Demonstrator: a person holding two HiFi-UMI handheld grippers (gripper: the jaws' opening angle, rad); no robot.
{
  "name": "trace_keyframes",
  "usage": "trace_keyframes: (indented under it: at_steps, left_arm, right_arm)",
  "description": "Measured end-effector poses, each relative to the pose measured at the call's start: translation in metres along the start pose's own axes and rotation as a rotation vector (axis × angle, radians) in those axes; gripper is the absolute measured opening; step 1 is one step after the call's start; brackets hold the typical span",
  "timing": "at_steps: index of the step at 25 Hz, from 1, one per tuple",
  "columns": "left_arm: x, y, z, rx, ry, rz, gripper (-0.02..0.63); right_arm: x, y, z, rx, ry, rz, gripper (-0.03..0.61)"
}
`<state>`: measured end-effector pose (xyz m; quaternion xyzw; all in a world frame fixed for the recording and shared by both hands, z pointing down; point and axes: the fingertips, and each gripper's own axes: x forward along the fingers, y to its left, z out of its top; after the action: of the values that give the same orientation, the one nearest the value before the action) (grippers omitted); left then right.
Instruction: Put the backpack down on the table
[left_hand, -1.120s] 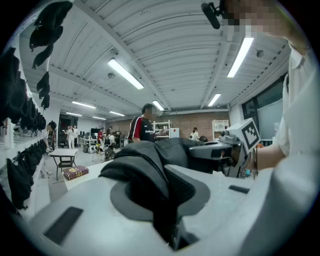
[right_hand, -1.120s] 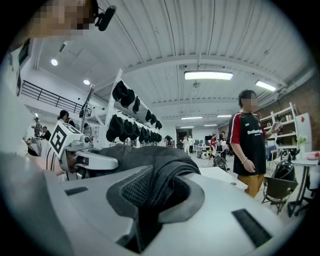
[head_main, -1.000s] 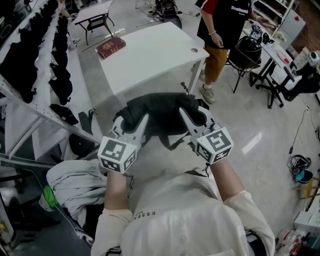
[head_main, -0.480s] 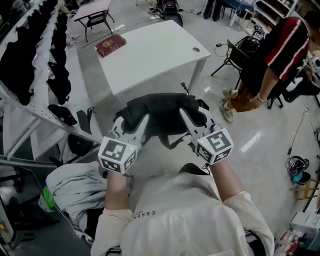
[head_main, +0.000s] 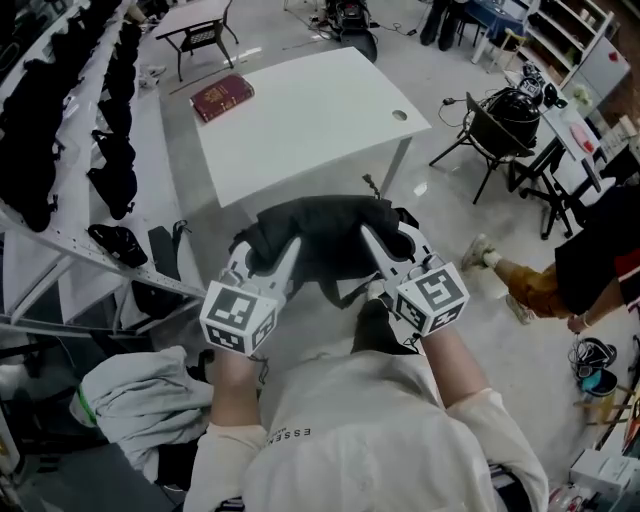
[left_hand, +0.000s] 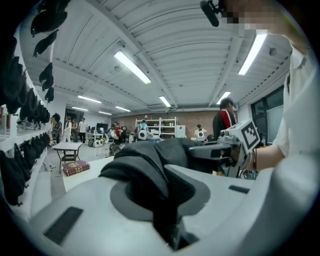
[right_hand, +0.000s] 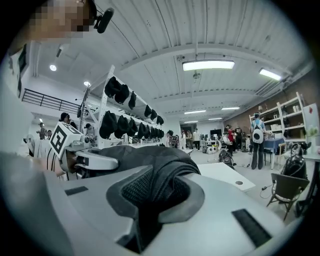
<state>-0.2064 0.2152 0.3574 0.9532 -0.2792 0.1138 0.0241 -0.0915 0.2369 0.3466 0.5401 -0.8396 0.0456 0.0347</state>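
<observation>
Since earlier, a bystander (head_main: 560, 290) has walked from the counter's (head_main: 300, 120) corner to 4 o'clock. Head view: left gripper (head_main: 265, 250) and right gripper (head_main: 392, 242) hold the backpack (head_main: 325, 235) aloft at the counter's 6 o'clock edge. Left gripper view: fingers (left_hand: 75, 210) clamp its black fabric. Right gripper view: fingers (right_hand: 240, 210) pinch it likewise.

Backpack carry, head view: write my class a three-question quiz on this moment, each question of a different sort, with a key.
1. True or false: the black backpack already lies on the white table.
2. What lies near the table's far left corner? A) a red book B) a laptop C) a mug
3. In a few words: what do the left gripper and the right gripper have between their jaws?
Key: 1 false: it hangs between the grippers, short of the table. 2 A. 3 Folds of the backpack's fabric, and both grippers are shut on it.
</observation>
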Motion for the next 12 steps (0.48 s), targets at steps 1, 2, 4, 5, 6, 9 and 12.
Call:
trace_keyframes:
  at_steps: [1, 2, 4, 5, 6, 9, 12]
  left_arm:
    - [0.009, 0.004, 0.001, 0.002, 0.005, 0.013, 0.064]
    - [0.020, 0.009, 0.004, 0.005, 0.010, 0.025, 0.064]
    - [0.043, 0.017, 0.011, 0.009, 0.014, 0.050, 0.064]
    - [0.056, 0.021, 0.015, 0.008, 0.014, 0.063, 0.064]
    - [0.069, 0.025, 0.019, 0.003, 0.015, 0.074, 0.064]
    - [0.113, 0.035, 0.032, -0.016, 0.013, 0.108, 0.064]
    - [0.156, 0.044, 0.049, -0.025, 0.010, 0.146, 0.064]
  right_arm:
    - [0.007, -0.010, 0.000, 0.005, -0.001, 0.013, 0.060]
    - [0.013, -0.020, 0.000, 0.010, -0.001, 0.025, 0.060]
    - [0.027, -0.045, 0.003, 0.018, -0.002, 0.047, 0.060]
    - [0.034, -0.058, 0.005, 0.019, -0.002, 0.058, 0.060]
    - [0.040, -0.072, 0.007, 0.018, -0.002, 0.069, 0.060]
    - [0.058, -0.118, 0.016, 0.007, -0.001, 0.107, 0.059]
    - [0.077, -0.164, 0.027, -0.005, -0.003, 0.146, 0.060]
